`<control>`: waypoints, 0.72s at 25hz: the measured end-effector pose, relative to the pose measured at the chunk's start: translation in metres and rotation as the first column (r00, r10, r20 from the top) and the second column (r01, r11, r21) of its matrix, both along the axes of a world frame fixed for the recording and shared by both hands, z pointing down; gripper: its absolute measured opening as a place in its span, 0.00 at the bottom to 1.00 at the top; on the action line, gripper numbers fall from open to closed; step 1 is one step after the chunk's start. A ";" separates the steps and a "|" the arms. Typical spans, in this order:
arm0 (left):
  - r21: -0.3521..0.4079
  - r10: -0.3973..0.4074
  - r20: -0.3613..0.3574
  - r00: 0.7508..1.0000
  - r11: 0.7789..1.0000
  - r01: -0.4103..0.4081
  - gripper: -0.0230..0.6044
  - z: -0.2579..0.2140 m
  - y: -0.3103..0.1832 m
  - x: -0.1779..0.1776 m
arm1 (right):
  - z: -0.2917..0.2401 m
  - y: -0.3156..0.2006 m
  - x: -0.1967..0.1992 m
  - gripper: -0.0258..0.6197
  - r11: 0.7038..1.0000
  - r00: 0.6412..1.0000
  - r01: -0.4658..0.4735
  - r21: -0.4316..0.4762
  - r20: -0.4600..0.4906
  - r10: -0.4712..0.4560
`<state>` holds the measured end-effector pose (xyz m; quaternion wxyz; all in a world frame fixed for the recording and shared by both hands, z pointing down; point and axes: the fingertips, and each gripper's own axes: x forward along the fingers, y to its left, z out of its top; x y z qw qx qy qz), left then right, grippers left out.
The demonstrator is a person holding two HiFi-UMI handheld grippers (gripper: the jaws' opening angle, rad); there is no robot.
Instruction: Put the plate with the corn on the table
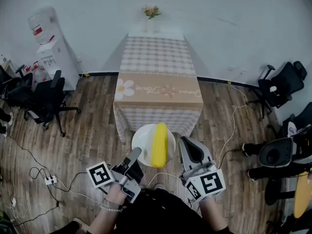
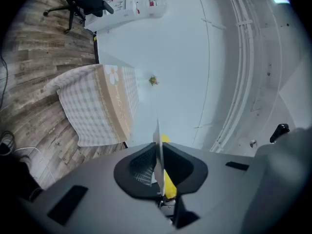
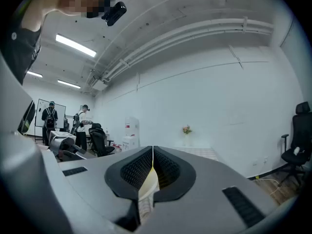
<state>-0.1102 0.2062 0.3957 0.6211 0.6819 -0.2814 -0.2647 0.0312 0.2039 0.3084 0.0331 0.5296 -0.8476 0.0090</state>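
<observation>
A white plate (image 1: 143, 139) with a yellow corn cob (image 1: 159, 144) lying on it hangs in the air just before the near end of the table (image 1: 158, 57), which wears a checked cloth. My left gripper (image 1: 135, 154) is shut on the plate's left rim and my right gripper (image 1: 181, 145) on its right rim. In the left gripper view the plate's thin edge (image 2: 158, 150) stands between the black pads, with the corn (image 2: 168, 183) behind it. In the right gripper view the plate's rim (image 3: 148, 182) is likewise pinched between the pads.
A vase of flowers (image 1: 151, 13) stands at the table's far end by the wall. Office chairs stand at the left (image 1: 44, 101) and right (image 1: 280, 84), and a water dispenser (image 1: 51, 48) at the left. Cables (image 1: 48, 179) lie on the wooden floor. People (image 3: 51, 118) stand far off.
</observation>
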 end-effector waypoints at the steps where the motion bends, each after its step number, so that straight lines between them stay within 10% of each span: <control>1: -0.001 0.000 0.001 1.000 1.000 0.000 0.09 0.000 0.000 0.000 | 0.000 0.000 0.000 0.11 1.000 1.000 0.001 0.000 -0.001 -0.001; 12: 0.009 -0.013 -0.003 1.000 1.000 0.013 0.09 -0.004 0.000 0.001 | 0.021 -0.005 0.003 0.11 0.993 1.000 0.000 -0.115 0.027 0.003; 18: 0.012 -0.022 0.004 1.000 1.000 0.022 0.09 -0.004 0.001 0.001 | 0.052 -0.006 0.008 0.12 0.945 0.963 0.049 -0.322 0.266 0.041</control>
